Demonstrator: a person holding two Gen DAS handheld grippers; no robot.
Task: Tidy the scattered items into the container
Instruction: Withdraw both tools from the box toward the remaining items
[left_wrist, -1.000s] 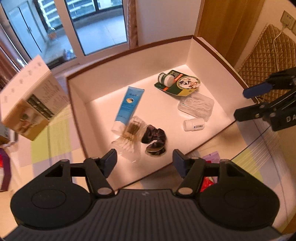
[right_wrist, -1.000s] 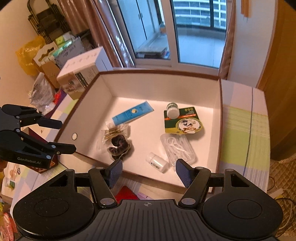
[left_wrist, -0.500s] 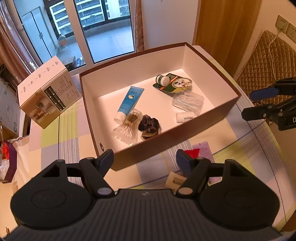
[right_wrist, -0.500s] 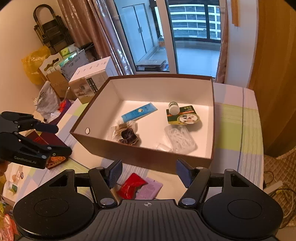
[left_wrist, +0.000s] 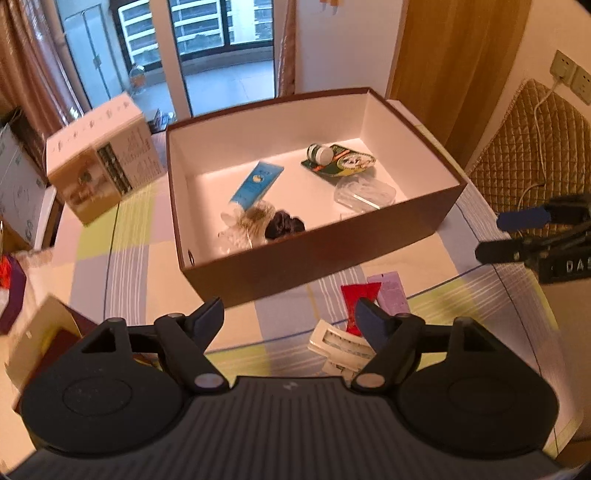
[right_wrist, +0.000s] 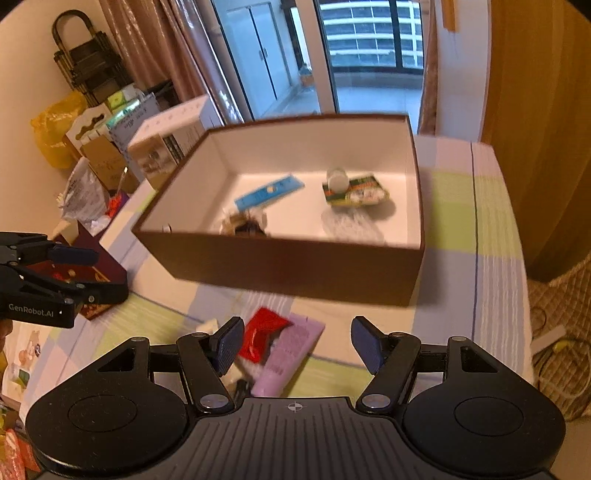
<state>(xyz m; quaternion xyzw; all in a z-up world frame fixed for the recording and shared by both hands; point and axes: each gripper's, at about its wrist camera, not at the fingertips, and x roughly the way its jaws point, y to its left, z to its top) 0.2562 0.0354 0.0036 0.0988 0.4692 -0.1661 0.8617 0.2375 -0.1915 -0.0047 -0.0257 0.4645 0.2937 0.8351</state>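
The box (left_wrist: 317, 254) sits toward the far side of the table (left_wrist: 122, 266) and already holds a blue tube (left_wrist: 256, 184), a dark hair tie (left_wrist: 284, 225), a bag of cotton swabs (left_wrist: 240, 225), a clear case (left_wrist: 364, 194) and a green card with a small jar (left_wrist: 340, 158). What is left lies on the cloth just in front of the box's near wall — a red packet (left_wrist: 356, 295), a purple packet (left_wrist: 391, 293) beside it and a white packet (left_wrist: 340, 347) closer to the near edge.

The left gripper (left_wrist: 291, 317) hangs above these with nothing between its jaws, which are opening; the right gripper (right_wrist: 297, 345) is also empty, its jaws standing wide over the red and purple packets.

These packets look flat and thin, so the pick likely needs a steep approach — one finger sliding under an edge rather than both pressing down on the face. The red and purple ones overlap in the right wrist view, so take the top one first. With both grippers over the same cluster, let one go in while the other holds clear.
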